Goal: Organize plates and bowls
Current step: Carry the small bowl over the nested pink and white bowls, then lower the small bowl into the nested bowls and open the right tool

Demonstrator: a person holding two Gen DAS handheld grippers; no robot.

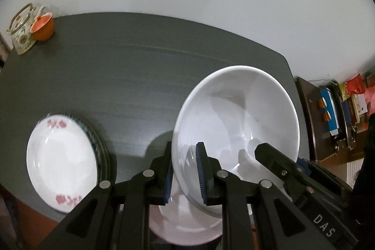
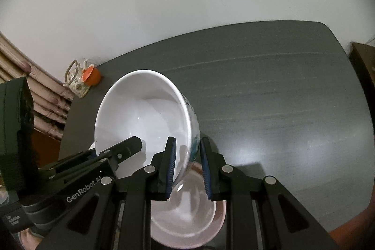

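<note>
White glazed bowl [image 1: 236,123] carried tilted above the dark grey surface [image 1: 140,76], clamped at opposite sides of its rim: left tongs [image 1: 185,170] closed on the left wall, right tongs [image 2: 187,165] closed on the right wall, one pad inside and one outside in each case. Two-sided grip likely chosen because bowl is wide, slick, probably heavy. Blue-green pattern visible on outer wall in right wrist view. Directly below, between and under both tongs: second white bowl [image 2: 187,222], apparently the nesting target. Off to the left: stacked plates [image 1: 63,161], pink-flowered one on top, evidently sorted already. Far corner: teapot [image 1: 23,32] and orange cup [image 1: 43,26], touching, well apart from the work.
</note>
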